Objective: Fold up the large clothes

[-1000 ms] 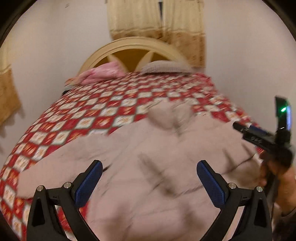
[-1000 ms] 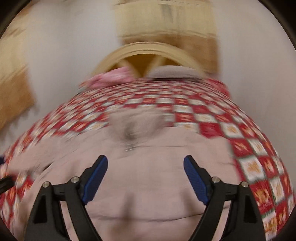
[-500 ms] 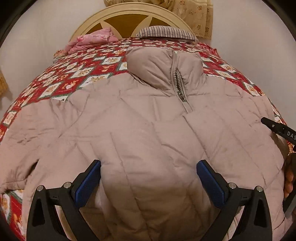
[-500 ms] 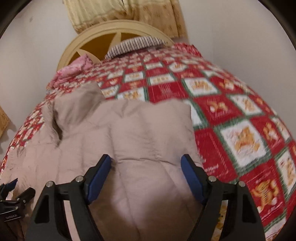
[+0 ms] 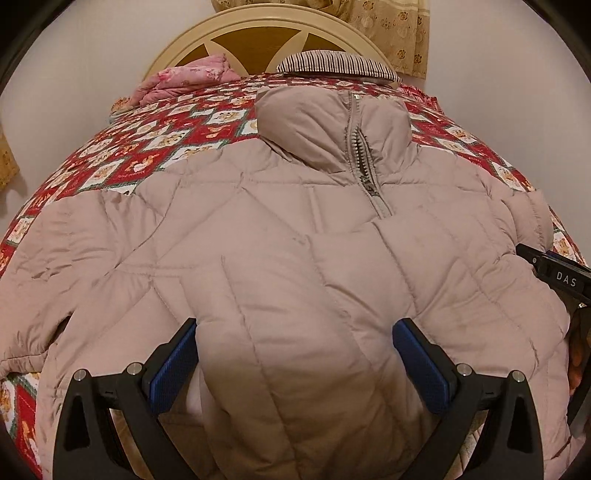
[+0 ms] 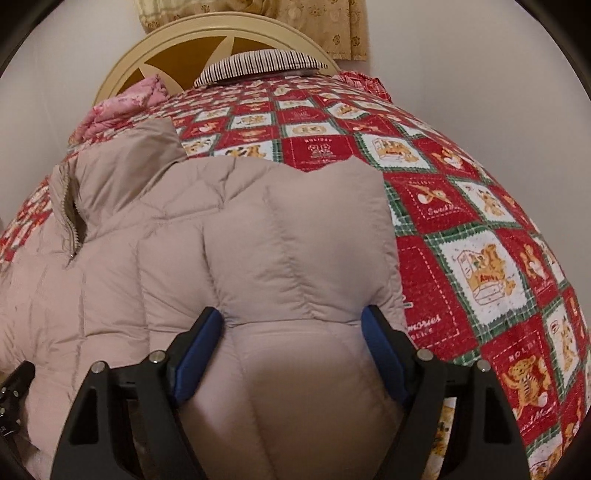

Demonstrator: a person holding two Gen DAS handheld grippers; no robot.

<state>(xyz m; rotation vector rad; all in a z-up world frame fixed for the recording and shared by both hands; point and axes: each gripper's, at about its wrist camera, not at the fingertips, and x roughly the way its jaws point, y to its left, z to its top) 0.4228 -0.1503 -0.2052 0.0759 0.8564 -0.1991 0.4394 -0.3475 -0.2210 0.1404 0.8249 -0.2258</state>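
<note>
Jacket: your beige quilted jacket (image 5: pixel 280 258) lies spread front-up on the bed, covering the near half of the quilt, its stand-up collar (image 5: pixel 332 125) pointing toward the headboard.
Zipper: it runs down the collar (image 6: pixel 125 173) and is done up, with the pull (image 5: pixel 371 186) lying just below the collar on the chest.
Left sleeve side: in your left wrist view the jacket's sleeve (image 5: pixel 33 295) stretches out to the left edge, lying flat on the quilt.
Left gripper: your left gripper (image 5: pixel 295 354) is spread wide, with a puffed bulge of the jacket's lower body between its blue pads (image 5: pixel 171 363); the pads sit at the fabric's sides, and you cannot tell whether they press it.
Right gripper: your right gripper (image 6: pixel 293 350) is also spread wide, straddling a padded section of the jacket (image 6: pixel 295 258) near the jacket's right edge, beside the bare quilt.
Other gripper seen: from the left wrist view, part of your right gripper (image 5: pixel 554 273) shows at the jacket's right edge.
Quilt: the red, white and green quilt (image 6: pixel 480 236) covers the bed beyond and to the right of the jacket.
Beyond the collar: a striped pillow (image 5: pixel 336 66) and a pink bundle (image 5: pixel 184 79) lie against the cream headboard (image 5: pixel 258 29), with a curtain (image 5: pixel 391 29) behind it.
</note>
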